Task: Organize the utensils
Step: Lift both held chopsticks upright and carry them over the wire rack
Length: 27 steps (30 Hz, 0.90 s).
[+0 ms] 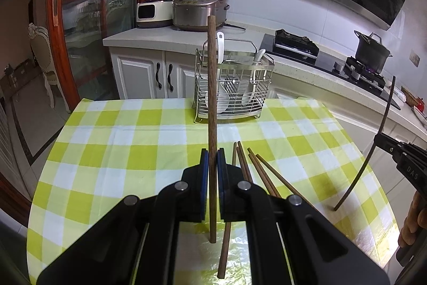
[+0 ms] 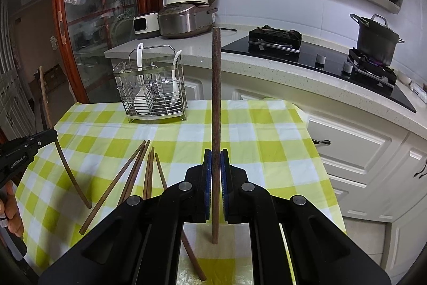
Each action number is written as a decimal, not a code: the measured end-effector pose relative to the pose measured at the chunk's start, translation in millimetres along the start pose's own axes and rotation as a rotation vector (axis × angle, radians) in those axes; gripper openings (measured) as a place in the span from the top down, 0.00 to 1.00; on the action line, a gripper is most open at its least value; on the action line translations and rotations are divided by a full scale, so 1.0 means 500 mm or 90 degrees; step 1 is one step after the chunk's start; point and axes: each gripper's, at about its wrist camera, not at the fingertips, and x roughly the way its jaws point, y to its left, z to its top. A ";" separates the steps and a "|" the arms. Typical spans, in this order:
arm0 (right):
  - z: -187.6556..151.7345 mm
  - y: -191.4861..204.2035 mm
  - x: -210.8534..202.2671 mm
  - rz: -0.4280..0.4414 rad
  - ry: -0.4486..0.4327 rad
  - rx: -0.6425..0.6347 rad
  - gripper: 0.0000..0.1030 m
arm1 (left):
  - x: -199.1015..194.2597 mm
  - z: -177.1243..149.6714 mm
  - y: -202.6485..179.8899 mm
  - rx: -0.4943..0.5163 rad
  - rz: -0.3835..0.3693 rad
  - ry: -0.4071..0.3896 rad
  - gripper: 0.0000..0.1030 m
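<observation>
My left gripper is shut on a brown wooden chopstick that stands upright between its blue pads. My right gripper is shut on another upright wooden chopstick. Several loose chopsticks lie on the green-and-white checked tablecloth just right of the left gripper; in the right wrist view these loose chopsticks lie to the left. A steel wire utensil rack with white spoons stands at the table's far edge, also seen as the rack at far left. Each gripper appears at the other view's edge.
A kitchen counter runs behind and to the right, with rice cookers, a hob and a black pot over a lit flame. White cabinets stand below it. A wood-framed glass door is at left.
</observation>
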 end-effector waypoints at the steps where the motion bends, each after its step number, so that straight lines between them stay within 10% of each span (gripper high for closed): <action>1: 0.000 -0.001 0.000 0.001 0.000 0.000 0.92 | 0.001 0.001 0.001 -0.001 -0.001 0.000 0.94; 17: 0.041 0.018 0.011 -0.002 -0.028 -0.009 0.92 | 0.011 0.046 -0.009 0.001 -0.013 -0.020 0.94; 27: 0.181 0.045 0.028 0.033 -0.076 -0.014 0.92 | 0.011 0.172 -0.008 -0.002 -0.020 -0.067 0.94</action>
